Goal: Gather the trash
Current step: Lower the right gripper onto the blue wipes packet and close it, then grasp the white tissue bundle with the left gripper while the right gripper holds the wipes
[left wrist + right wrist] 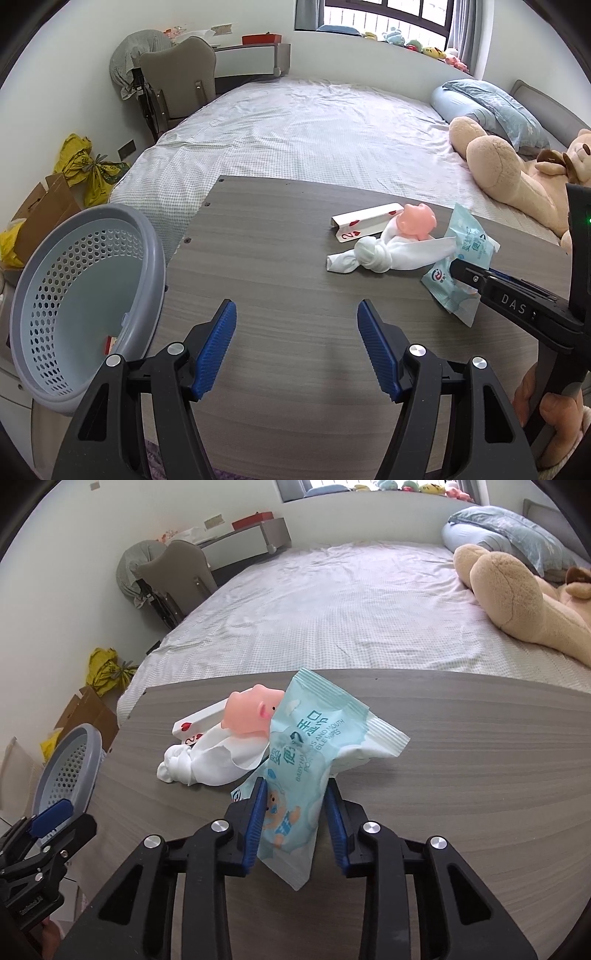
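Nearest the right wrist camera, the right gripper (295, 812) has its two blue pads pressed against one pale blue wet-wipes packet (317, 746), which crumples between them and tilts up off the grey wood-grain table (461, 775). Off to the left, the left gripper (297, 347) hangs over bare tabletop with its two blue-padded fingers (218, 347) spread apart and nothing between them. Beside it, at the table's left edge, one grey perforated basket (48, 295) leans toward the table with a small red-and-white scrap lying at its bottom. Just past the packet lies a tight cluster touching it: one knotted white tissue (207, 760), one pink rubber pig toy (251, 712) resting against it, and one folded playing card (364, 221) showing red hearts and a two. Beyond the table spreads one bed (314, 140) with a checked sheet, carrying one tan teddy bear (517, 598) and one blue pillow (509, 528). Farthest left stand one grey chair (177, 81), one yellow bag (88, 166) and one cardboard box (44, 214).
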The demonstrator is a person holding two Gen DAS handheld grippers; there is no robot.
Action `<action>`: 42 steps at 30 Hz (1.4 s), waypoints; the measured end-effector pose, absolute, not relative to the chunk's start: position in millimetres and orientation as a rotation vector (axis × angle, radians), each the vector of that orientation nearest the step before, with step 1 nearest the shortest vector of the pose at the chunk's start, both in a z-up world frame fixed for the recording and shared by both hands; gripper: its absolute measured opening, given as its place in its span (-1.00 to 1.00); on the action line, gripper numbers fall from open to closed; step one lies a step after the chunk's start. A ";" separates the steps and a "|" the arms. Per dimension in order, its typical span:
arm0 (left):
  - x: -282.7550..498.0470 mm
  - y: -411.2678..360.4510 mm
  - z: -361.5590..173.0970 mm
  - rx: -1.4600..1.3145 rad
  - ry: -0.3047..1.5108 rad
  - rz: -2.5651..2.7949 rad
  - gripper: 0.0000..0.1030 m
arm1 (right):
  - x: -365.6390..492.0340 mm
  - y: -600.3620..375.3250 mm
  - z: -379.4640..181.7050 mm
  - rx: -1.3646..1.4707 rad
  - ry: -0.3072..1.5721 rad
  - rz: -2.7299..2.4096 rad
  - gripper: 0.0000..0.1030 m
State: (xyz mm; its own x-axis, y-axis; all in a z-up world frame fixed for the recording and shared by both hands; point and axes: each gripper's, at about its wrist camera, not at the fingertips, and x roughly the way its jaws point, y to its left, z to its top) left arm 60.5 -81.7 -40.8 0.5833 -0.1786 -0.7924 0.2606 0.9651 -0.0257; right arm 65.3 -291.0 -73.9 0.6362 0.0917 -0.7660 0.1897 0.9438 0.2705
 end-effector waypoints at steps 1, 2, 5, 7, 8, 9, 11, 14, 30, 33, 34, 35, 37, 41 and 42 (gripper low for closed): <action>61.6 -84.3 -41.3 0.099 0.914 -0.264 0.27 | 62.9 -292.8 -73.4 0.350 0.882 -0.061 -0.42; 63.3 -86.9 -41.9 0.099 0.918 -0.271 0.27 | 59.9 -295.1 -72.2 0.353 0.878 -0.066 -0.42; 69.2 -96.0 -45.0 0.100 0.931 -0.291 0.27 | 52.7 -301.7 -67.9 0.356 0.869 -0.074 -0.42; 73.5 -101.9 -46.6 0.098 0.938 -0.301 0.27 | 46.7 -306.1 -65.6 0.355 0.863 -0.082 -0.42; 76.2 -105.3 -47.4 0.094 0.940 -0.308 0.27 | 43.2 -308.6 -64.2 0.355 0.859 -0.087 -0.42; 79.9 -109.0 -48.3 0.089 0.946 -0.314 0.27 | 41.1 -310.6 -63.1 0.355 0.855 -0.092 -0.42; 86.7 -114.7 -49.3 0.077 0.952 -0.322 0.27 | 35.5 -315.9 -60.7 0.359 0.845 -0.102 -0.42; 97.6 -124.3 -48.5 0.065 0.948 -0.327 0.27 | 29.4 -323.2 -58.3 0.367 0.835 -0.112 -0.42; 137.8 -153.6 -80.4 0.055 1.003 -0.307 0.26 | 16.5 -345.4 -62.0 0.419 0.815 -0.117 -0.42; 138.8 -154.6 -85.8 0.048 1.014 -0.314 0.23 | 15.1 -344.8 -61.0 0.423 0.807 -0.116 -0.42; 138.9 -154.0 -86.6 0.044 1.015 -0.317 0.18 | 14.2 -345.4 -60.9 0.424 0.805 -0.116 -0.42; 137.6 -154.2 -86.3 0.051 1.006 -0.316 0.06 | 13.8 -345.2 -60.7 0.425 0.803 -0.116 -0.42; 135.4 -155.2 -86.3 0.059 1.005 -0.324 -0.22 | 13.1 -344.9 -60.2 0.427 0.801 -0.116 -0.42; 128.1 -152.3 -83.0 0.065 1.005 -0.326 -0.36 | 12.4 -343.3 -58.3 0.425 0.796 -0.115 -0.42; 125.2 -150.6 -80.5 0.069 0.997 -0.322 -0.36 | 12.2 -342.6 -58.0 0.424 0.795 -0.113 -0.42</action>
